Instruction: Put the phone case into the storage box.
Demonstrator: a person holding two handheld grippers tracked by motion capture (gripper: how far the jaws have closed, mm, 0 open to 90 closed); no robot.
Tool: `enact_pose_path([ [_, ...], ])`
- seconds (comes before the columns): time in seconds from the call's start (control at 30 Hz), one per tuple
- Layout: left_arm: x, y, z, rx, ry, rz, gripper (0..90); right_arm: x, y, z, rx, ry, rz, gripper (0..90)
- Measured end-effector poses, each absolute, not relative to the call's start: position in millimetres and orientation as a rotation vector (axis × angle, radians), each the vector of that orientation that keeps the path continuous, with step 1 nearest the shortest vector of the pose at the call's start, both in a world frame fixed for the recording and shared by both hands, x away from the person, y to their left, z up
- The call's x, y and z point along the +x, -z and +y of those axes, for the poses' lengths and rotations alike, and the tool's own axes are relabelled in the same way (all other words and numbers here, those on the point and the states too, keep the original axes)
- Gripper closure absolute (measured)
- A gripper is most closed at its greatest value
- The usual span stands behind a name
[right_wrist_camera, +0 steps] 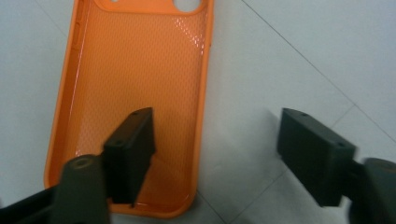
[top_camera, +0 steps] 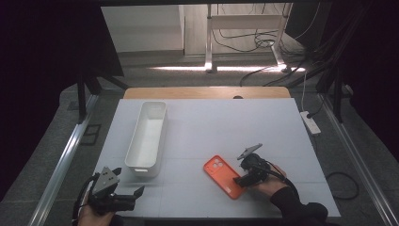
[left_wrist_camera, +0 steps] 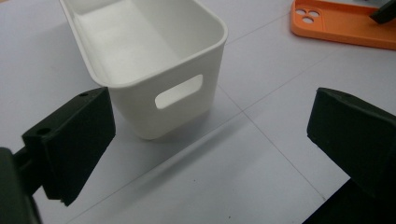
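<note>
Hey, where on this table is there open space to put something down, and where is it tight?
Free: the far right stretch of the white table, beyond the orange phone case, and the strip between the case and the white bin. Tight: the near right, where the right gripper straddles the case's edge, and the near left corner by the left gripper.

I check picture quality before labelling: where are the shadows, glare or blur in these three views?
High view: dark surroundings, a lit white table, a bright strip on the floor behind. Left gripper view: sharp, the white bin throws a soft shadow. Right gripper view: the orange phone case is slightly soft, the jaw edges are blurred.
</note>
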State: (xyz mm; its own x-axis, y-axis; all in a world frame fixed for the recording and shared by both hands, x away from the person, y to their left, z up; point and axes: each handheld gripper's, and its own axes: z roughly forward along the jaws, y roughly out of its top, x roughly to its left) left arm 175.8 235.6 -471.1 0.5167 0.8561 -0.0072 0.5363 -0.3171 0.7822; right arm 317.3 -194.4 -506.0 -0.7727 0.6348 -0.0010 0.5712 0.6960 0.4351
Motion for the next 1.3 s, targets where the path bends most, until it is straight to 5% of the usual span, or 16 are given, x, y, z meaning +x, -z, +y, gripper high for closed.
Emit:
enact_pose_path([
  [0.17, 176.0, 471.1, 235.3, 2.006, -0.540, 1.135, 2.0, 317.7, 502.8, -194.5, 0.977, -0.663, 2.783, 60.5],
  [0.4, 175.9, 471.0, 236.1, 1.998, -0.537, 1.143, 1.3, 320.8, 501.5, -198.0, 1.072, -0.688, 2.822, 86.1],
  [1.3, 182.7, 469.0, 227.9, 2.023, -0.464, 1.107, 1.2, 315.5, 476.2, -207.5, 1.063, -0.868, 2.755, 89.1],
])
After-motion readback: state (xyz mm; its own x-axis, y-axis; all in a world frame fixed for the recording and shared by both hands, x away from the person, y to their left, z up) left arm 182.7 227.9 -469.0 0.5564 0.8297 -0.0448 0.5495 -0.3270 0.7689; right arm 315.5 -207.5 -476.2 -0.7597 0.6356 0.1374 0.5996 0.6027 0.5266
